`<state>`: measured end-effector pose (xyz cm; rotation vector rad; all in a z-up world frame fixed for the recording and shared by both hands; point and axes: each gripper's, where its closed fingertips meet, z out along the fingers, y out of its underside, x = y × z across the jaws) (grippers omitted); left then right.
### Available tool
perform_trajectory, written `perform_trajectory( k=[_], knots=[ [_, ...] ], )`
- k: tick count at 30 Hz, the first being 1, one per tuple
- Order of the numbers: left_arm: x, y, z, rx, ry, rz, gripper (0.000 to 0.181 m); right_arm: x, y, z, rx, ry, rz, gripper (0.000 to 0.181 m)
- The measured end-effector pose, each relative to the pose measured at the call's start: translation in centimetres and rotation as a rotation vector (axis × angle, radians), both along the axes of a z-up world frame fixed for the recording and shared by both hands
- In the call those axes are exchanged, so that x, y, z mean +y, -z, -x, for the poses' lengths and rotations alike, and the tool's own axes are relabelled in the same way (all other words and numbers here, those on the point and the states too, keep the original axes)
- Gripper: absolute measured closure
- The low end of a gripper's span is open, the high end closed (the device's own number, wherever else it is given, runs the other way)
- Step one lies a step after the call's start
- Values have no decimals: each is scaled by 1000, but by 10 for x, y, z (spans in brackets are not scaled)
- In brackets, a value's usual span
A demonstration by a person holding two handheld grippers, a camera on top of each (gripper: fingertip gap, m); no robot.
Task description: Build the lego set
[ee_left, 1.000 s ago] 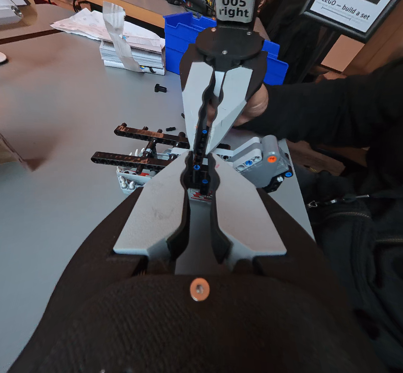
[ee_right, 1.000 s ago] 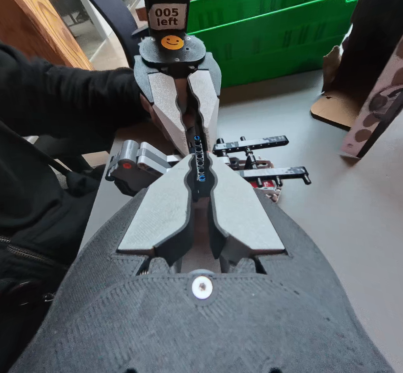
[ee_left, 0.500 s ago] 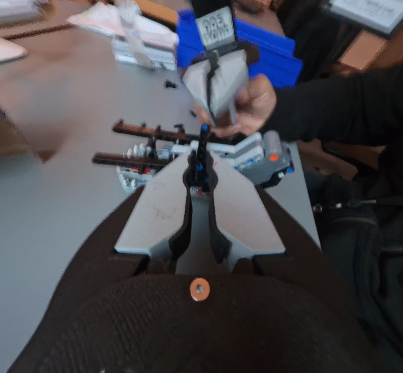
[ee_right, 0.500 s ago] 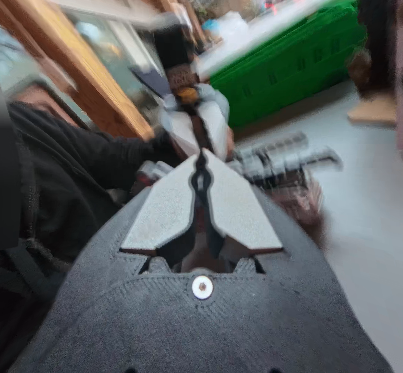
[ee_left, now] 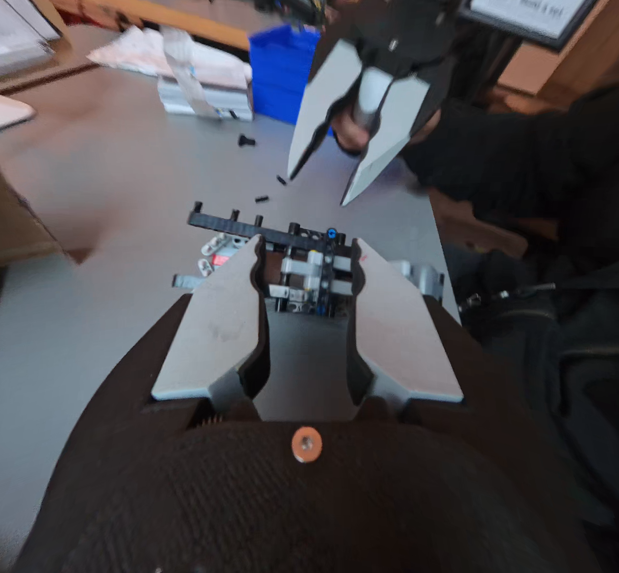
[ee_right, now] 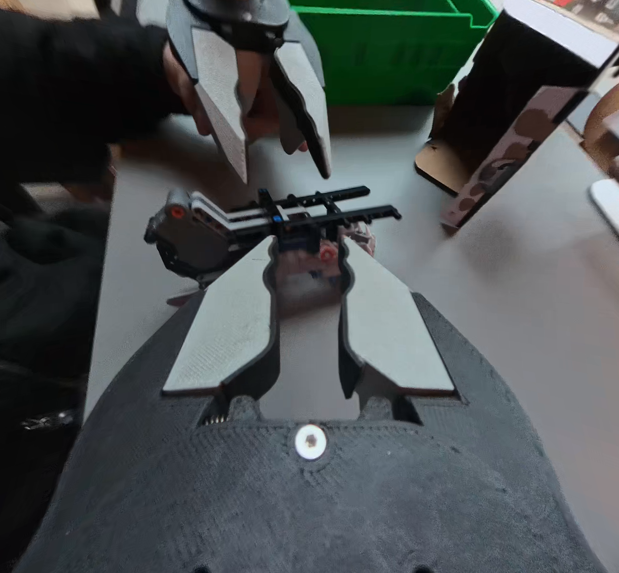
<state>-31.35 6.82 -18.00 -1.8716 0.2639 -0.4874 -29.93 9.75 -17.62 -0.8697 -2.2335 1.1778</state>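
Both grippers have let go of the short black beam they clamped together a second ago; the left gripper (ee_left: 306, 248) and right gripper (ee_right: 308, 248) now hang spread and empty above the lego model (ee_right: 268, 222). It sits near the grey table's (ee_right: 469, 289) edge, long black beams running left-right, motor end toward the person.

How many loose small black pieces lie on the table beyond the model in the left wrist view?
3: one pin near the paper stack, one below the right claw, one just behind the model. Others may be hidden.
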Motion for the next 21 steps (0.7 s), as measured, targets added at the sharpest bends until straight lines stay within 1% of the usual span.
perform_trajectory(
  k=[1,2,4,5,7,9,12,13,14,16,18,19,21],
  knots=[
    [0,7,-5,3,38,31,136,-3,-1,-1,7,8,-67,148],
    [-1,5,-11,-20,72,14,145,-5,-1,-1,3,24,-124,147],
    [-3,18,-17,-9,110,93,141,-11,4,-3,-35,44,-197,148],
    [-3,25,-18,18,98,118,138,-13,7,-4,-41,53,-213,149],
    [-1,36,-17,71,66,140,142,-10,13,-3,-25,89,-237,152],
    [-4,33,-26,59,90,121,145,-6,21,-2,-25,109,-218,152],
    [-12,41,-17,137,60,161,142,3,28,0,-30,136,-178,151],
    [-15,39,-15,131,63,153,145,7,28,1,-21,154,-162,151],
    [-17,36,-13,107,60,137,146,12,27,0,-24,175,-135,147],
    [-18,33,-10,39,46,129,147,18,24,-5,-38,208,-70,144],
    [-23,36,-17,0,97,162,138,23,15,-14,-11,231,-14,145],
    [-24,38,-19,5,104,175,133,29,13,-18,-6,249,-6,145],
    [-22,38,-19,16,85,174,132,44,12,-27,-13,294,-7,146]
  ],
)
